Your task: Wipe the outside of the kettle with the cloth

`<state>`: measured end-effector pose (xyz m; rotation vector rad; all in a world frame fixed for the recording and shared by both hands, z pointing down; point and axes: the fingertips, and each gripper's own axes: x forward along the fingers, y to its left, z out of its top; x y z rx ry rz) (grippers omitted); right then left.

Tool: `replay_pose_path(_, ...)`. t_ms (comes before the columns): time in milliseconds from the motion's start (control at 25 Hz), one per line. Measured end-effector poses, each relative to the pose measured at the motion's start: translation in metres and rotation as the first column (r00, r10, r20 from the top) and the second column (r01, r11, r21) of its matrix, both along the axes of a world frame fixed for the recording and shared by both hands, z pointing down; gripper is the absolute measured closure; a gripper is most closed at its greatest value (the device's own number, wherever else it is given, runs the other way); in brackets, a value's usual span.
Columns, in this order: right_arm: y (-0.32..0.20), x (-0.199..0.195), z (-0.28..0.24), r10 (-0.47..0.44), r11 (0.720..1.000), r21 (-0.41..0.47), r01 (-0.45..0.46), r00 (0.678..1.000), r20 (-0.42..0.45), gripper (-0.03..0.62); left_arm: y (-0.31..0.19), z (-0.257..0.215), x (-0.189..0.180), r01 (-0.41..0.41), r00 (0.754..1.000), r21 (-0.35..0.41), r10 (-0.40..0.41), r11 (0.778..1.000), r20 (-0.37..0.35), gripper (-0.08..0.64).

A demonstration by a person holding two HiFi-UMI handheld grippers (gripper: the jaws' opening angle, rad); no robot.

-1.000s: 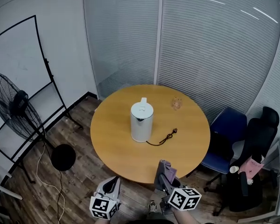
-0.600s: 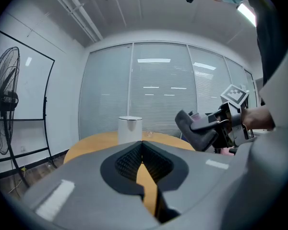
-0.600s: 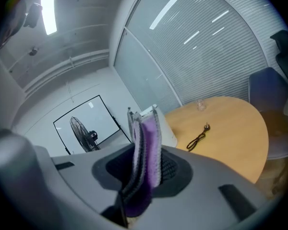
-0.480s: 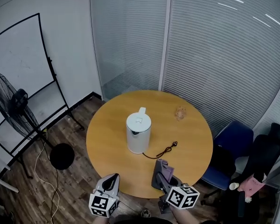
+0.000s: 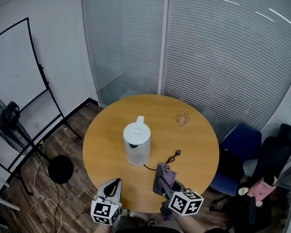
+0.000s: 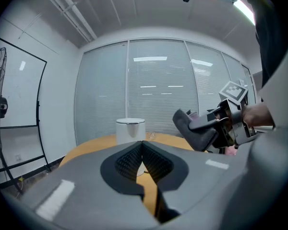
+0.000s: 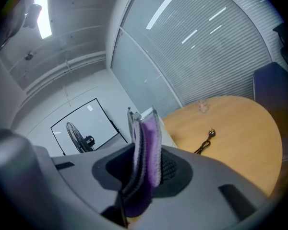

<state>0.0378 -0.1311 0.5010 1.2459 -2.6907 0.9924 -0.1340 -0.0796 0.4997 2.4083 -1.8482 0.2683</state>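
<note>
Well short of the white cylindrical plastic kettle (image 5: 137, 143) on the round wooden worktop (image 5: 194, 135), the right gripper (image 5: 160, 171) pinches a folded purple-grey cloth (image 5: 168, 176) and the left gripper (image 5: 115, 183) is pressed together, empty; advise laying the cloth's flat face against the kettle's wall.

kettle (image 5: 137, 144) on table (image 5: 196, 137), cord (image 5: 170, 157) right of kettle

The left tool (image 5: 114, 182) and right tool (image 5: 161, 173) have drawn nearer the kettle (image 5: 137, 143).
</note>
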Motion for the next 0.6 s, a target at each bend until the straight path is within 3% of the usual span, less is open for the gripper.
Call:
replay_pose_path(320, -0.035, -0.016, 0.003, 0.151, 0.988, -0.036, -0.15, 0.988, 0.031, 0.492, -0.06, -0.007, -0.013, -0.142, 0.99, 0.011, 0.142, 0.99, 0.022, 0.549)
replay_pose_path(600, -0.064, -0.041, 0.002, 0.253, 0.967, -0.06, -0.249, 0.964, 0.084, 0.492, -0.101, -0.017, -0.019, -0.306, 0.949, 0.051, 0.3, 0.951, 0.099, 0.549)
